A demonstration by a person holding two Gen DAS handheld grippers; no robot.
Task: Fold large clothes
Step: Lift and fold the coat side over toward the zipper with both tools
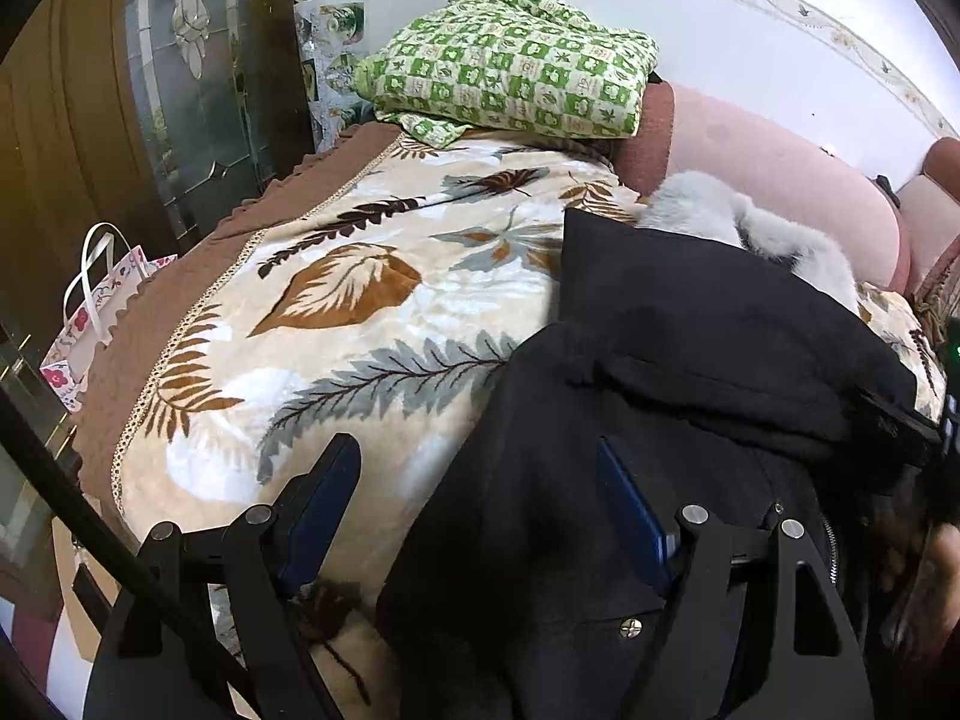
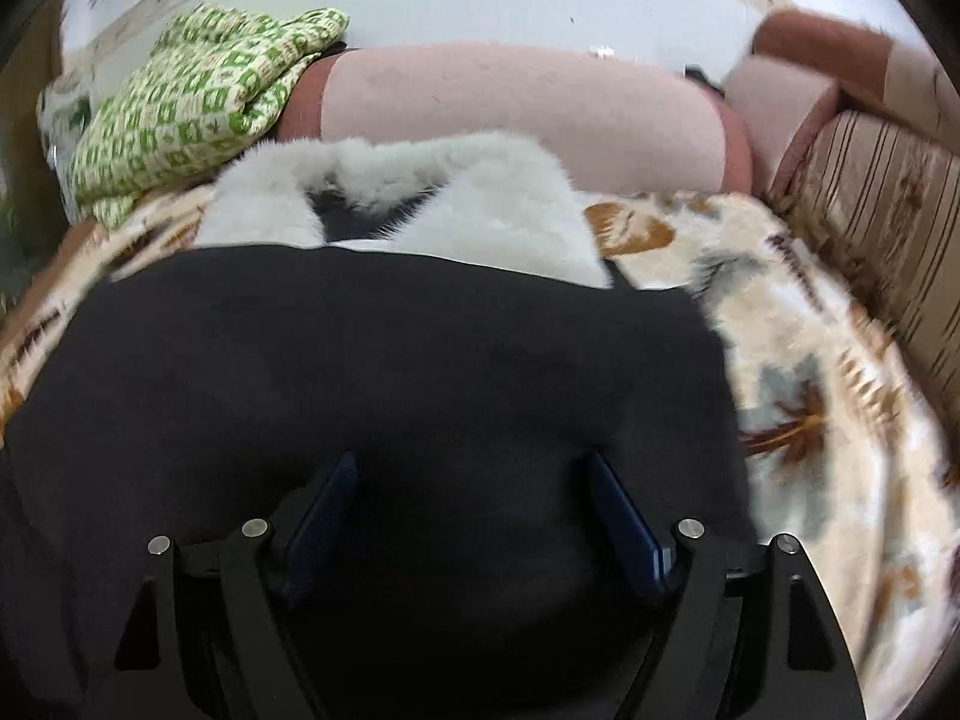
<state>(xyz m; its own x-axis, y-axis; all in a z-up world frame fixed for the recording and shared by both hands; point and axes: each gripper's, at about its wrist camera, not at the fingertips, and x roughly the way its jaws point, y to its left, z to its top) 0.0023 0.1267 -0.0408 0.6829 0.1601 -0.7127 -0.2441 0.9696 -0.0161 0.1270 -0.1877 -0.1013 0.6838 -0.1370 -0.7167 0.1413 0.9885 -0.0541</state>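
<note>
A large black coat (image 1: 690,360) with a grey-white fur collar (image 1: 738,222) lies on a leaf-patterned blanket (image 1: 360,300) on a sofa. Part of the coat is folded over itself. My left gripper (image 1: 474,468) is open, above the coat's left edge, with the blanket under its left finger. In the right wrist view the coat (image 2: 390,348) fills the middle, its fur collar (image 2: 420,192) at the far side. My right gripper (image 2: 471,486) is open just above the black fabric, holding nothing.
A folded green checked cloth (image 1: 510,60) rests on the sofa's far left end, also in the right wrist view (image 2: 192,96). Pink back cushions (image 2: 510,114) run behind the coat. A striped cushion (image 2: 870,228) is at right. A floral gift bag (image 1: 96,312) stands off the sofa's left.
</note>
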